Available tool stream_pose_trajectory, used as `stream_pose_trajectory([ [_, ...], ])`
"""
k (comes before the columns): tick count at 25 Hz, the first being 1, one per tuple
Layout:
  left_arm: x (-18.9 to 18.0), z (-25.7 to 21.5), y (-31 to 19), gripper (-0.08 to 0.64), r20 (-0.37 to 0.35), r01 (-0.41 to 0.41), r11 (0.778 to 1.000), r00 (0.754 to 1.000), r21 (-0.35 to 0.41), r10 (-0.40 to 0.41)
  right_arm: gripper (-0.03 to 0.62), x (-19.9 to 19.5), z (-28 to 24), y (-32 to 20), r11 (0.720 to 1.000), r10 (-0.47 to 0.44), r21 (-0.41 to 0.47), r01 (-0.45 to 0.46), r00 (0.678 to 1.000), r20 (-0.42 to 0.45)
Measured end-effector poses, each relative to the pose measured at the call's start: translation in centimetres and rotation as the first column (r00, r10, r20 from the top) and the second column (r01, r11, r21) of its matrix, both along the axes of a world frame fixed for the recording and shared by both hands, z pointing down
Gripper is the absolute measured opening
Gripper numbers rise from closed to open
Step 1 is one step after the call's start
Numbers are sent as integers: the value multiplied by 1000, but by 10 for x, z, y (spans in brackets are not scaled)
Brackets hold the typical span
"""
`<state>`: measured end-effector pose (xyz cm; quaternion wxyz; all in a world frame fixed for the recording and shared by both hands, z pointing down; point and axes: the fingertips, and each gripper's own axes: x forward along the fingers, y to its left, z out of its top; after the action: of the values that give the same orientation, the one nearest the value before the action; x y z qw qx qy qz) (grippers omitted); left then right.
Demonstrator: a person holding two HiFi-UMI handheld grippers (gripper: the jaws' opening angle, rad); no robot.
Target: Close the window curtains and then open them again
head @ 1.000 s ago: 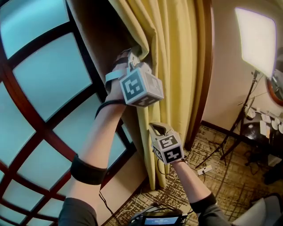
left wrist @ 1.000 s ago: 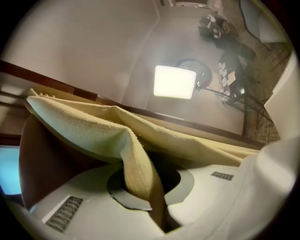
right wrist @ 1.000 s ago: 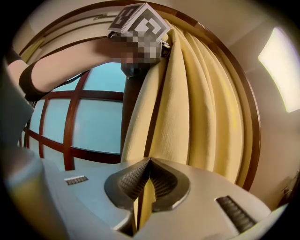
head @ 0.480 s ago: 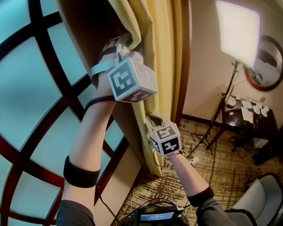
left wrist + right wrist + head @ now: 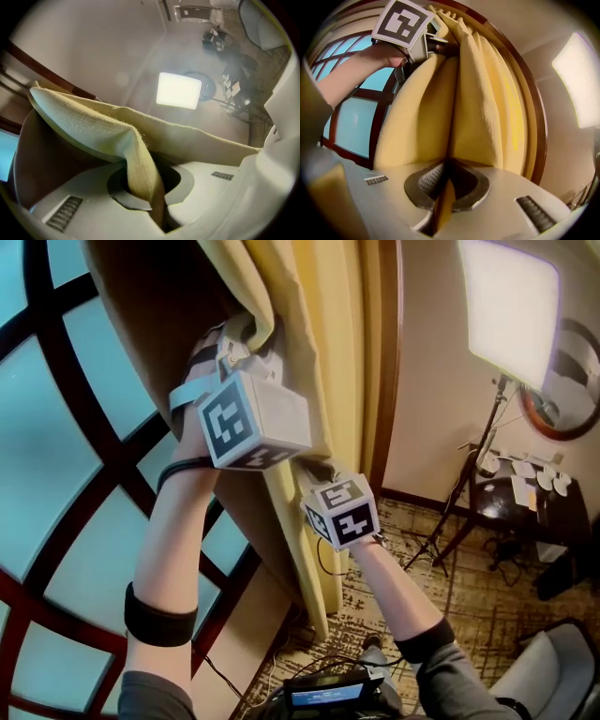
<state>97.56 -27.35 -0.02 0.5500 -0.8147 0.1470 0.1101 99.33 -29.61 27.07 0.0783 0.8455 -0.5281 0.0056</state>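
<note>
Two grips on yellow curtain (image 5: 328,334) | left gripper (image 5: 248,338) clamped on fold, 11 o'clock | right gripper (image 5: 314,468) clamped on fold, 5 o'clock of left | curtain bunched at window (image 5: 66,484) 3 o'clock side (by wooden frame)

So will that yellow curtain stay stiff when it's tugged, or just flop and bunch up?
Probably floppy: the curtain hangs in soft folds and crumples where the left tool pinches it. Its weave looks coarse, so it likely won't slip; the right tool holds a thin fold too. Pushed, it would probably bunch rather than move as a sheet.
</note>
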Motion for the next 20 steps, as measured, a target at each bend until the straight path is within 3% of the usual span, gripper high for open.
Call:
stream_pose_trajectory([
  [7,45,-5,-2,2,7,18,1000,1000,-13,-18,17,40,-40,-6,999,-51,-17,50,998,-41],
  [12,79,2,-11,2,39,63,997,997,39,-65,17,65,-46,6,1000,-17,-1,17,999,-37],
  [17,84,-2,-10,3,30,61,998,998,36,-62,17,72,-49,12,1000,6,11,-6,999,-45],
  [20,112,-9,-1,6,38,54,998,998,38,-55,17,100,-57,21,1000,22,15,-21,999,-48],
])
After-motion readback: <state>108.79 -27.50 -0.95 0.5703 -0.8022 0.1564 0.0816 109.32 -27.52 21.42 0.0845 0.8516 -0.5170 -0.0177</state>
